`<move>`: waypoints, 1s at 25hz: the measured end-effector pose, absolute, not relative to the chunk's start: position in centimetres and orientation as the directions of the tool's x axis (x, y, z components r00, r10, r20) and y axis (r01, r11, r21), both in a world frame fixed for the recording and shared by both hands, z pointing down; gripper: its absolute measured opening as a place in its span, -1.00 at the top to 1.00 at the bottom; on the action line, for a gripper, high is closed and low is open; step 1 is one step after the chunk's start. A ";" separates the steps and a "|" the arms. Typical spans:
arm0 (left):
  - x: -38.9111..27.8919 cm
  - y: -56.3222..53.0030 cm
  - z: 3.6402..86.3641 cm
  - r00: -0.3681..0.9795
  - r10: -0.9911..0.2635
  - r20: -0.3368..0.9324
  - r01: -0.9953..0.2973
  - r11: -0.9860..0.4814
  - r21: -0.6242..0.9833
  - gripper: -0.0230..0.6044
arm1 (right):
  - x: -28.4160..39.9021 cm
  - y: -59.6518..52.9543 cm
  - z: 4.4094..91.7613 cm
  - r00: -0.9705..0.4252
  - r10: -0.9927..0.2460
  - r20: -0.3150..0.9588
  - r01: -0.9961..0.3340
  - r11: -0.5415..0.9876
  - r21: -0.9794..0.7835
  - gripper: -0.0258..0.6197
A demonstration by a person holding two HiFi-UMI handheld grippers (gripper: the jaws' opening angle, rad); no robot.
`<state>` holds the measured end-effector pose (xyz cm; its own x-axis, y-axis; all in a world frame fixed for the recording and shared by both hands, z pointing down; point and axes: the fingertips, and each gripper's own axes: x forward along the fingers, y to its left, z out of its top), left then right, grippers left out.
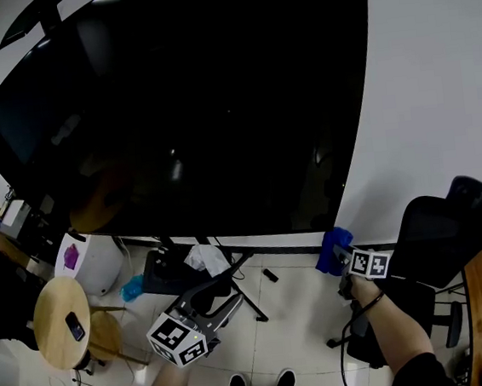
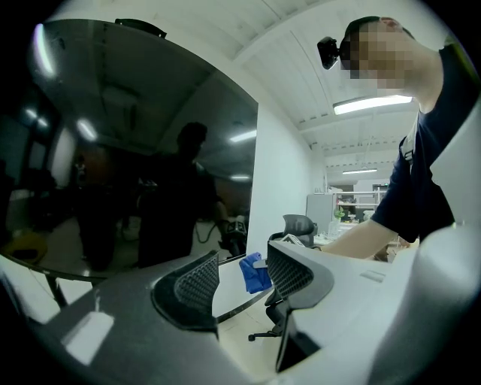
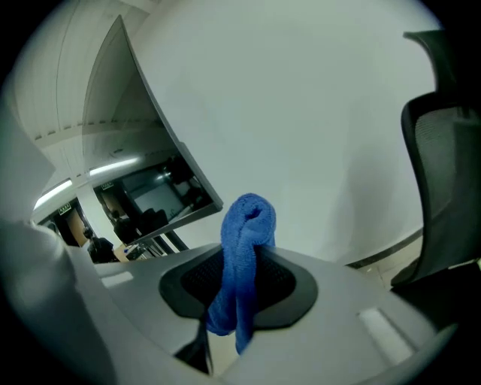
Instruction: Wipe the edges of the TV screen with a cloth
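Right gripper (image 3: 242, 282): jaws clamped on the blue cloth (image 3: 246, 225), with a short tuft standing past the tips. The cloth is just below the lower right corner of the TV screen (image 1: 189, 108), apparently not touching it. Left gripper (image 2: 239, 280): jaws apart, empty, below the screen. Risk: the tuft folds back under pressure and the bare tips scrape the edge.

The TV (image 1: 198, 107) runs past the head view's top edge, so its upper right corner is cut off. At its lower right corner the cloth (image 1: 327, 254) covers the fingertips of the right gripper (image 1: 340, 260). In the right gripper view the cloth's lower end drops out of sight between the closed jaws, and the office chair (image 3: 443, 173) is cut by the right edge. A small dark thing (image 1: 75, 326) near the right edge of the round table (image 1: 49, 302) is too small to name.
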<state>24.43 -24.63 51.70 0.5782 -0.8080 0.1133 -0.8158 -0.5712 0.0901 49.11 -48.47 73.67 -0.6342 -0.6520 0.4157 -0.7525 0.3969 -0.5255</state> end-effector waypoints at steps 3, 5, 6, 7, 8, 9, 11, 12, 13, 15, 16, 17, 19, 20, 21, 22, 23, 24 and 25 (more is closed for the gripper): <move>23.6 -24.6 52.4 0.559 -0.822 0.113 -0.829 -0.547 0.120 0.32 | 47.4 -48.7 72.8 -0.676 -0.645 0.356 -0.694 0.395 -0.602 0.59; 23.4 -24.4 52.6 0.555 -0.823 0.118 -0.831 -0.541 0.132 0.32 | 46.2 -48.8 72.4 -0.695 -0.641 0.324 -0.655 0.381 -0.653 0.59; 23.3 -24.3 52.6 0.553 -0.824 0.122 -0.832 -0.538 0.134 0.32 | 45.6 -48.8 72.4 -0.702 -0.639 0.314 -0.640 0.373 -0.672 0.59; 23.2 -24.2 52.7 0.550 -0.825 0.126 -0.834 -0.536 0.134 0.32 | 45.2 -48.8 72.4 -0.708 -0.637 0.307 -0.628 0.366 -0.687 0.59; 23.0 -24.0 52.7 0.547 -0.827 0.129 -0.836 -0.532 0.132 0.32 | 44.8 -48.9 72.5 -0.712 -0.635 0.299 -0.616 0.361 -0.700 0.60; 22.7 -23.9 52.8 0.542 -0.830 0.131 -0.839 -0.528 0.130 0.32 | 44.5 -49.0 72.5 -0.715 -0.635 0.291 -0.605 0.355 -0.713 0.59; 21.9 -23.5 52.6 0.531 -0.837 0.131 -0.847 -0.517 0.127 0.32 | 43.9 -49.3 72.4 -0.717 -0.641 0.273 -0.587 0.344 -0.733 0.59; 21.4 -23.2 52.5 0.524 -0.841 0.131 -0.851 -0.510 0.127 0.32 | 43.6 -49.4 72.3 -0.716 -0.645 0.268 -0.583 0.340 -0.738 0.59; 20.7 -22.9 52.3 0.518 -0.846 0.130 -0.855 -0.504 0.126 0.32 | 43.2 -49.4 72.2 -0.715 -0.646 0.265 -0.581 0.340 -0.740 0.59; 19.1 -22.1 52.5 0.506 -0.853 0.128 -0.861 -0.492 0.127 0.32 | 41.8 -49.0 72.2 -0.722 -0.639 0.265 -0.579 0.348 -0.737 0.59; 18.2 -21.7 52.7 0.500 -0.857 0.126 -0.865 -0.486 0.128 0.32 | 40.9 -48.8 72.2 -0.728 -0.633 0.265 -0.576 0.354 -0.737 0.59; 17.2 -21.5 52.9 0.495 -0.860 0.123 -0.867 -0.480 0.131 0.32 | 39.9 -48.7 72.2 -0.731 -0.628 0.266 -0.574 0.356 -0.738 0.60; 15.6 -21.2 53.2 0.490 -0.864 0.115 -0.869 -0.473 0.143 0.32 | 38.4 -48.5 72.1 -0.729 -0.630 0.269 -0.574 0.347 -0.742 0.59; 14.8 -21.0 53.2 0.489 -0.865 0.114 -0.869 -0.472 0.148 0.32 | 37.7 -48.4 72.1 -0.725 -0.633 0.273 -0.577 0.340 -0.743 0.60; 14.0 -20.8 53.3 0.490 -0.864 0.113 -0.868 -0.472 0.153 0.32 | 37.0 -48.3 72.1 -0.721 -0.635 0.277 -0.580 0.335 -0.743 0.59; 13.0 -20.6 53.4 0.491 -0.864 0.111 -0.867 -0.473 0.157 0.32 | 36.2 -48.2 72.1 -0.718 -0.637 0.281 -0.583 0.329 -0.743 0.60; 12.0 -20.4 53.4 0.492 -0.863 0.111 -0.866 -0.473 0.159 0.32 | 35.3 -48.0 72.1 -0.715 -0.639 0.285 -0.586 0.324 -0.743 0.60; 10.8 -20.2 53.4 0.493 -0.863 0.112 -0.866 -0.474 0.161 0.32 | 34.4 -47.8 72.1 -0.711 -0.641 0.289 -0.589 0.318 -0.743 0.60; 9.6 -20.0 53.3 0.495 -0.862 0.113 -0.865 -0.475 0.163 0.32 | 33.5 -47.6 72.1 -0.707 -0.643 0.293 -0.593 0.314 -0.742 0.59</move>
<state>9.57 -20.05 53.28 0.4949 -0.8616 0.1128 -0.8646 -0.4753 0.1628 33.48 -47.61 72.13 -0.7071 -0.6434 0.2933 -0.5930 0.3138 -0.7415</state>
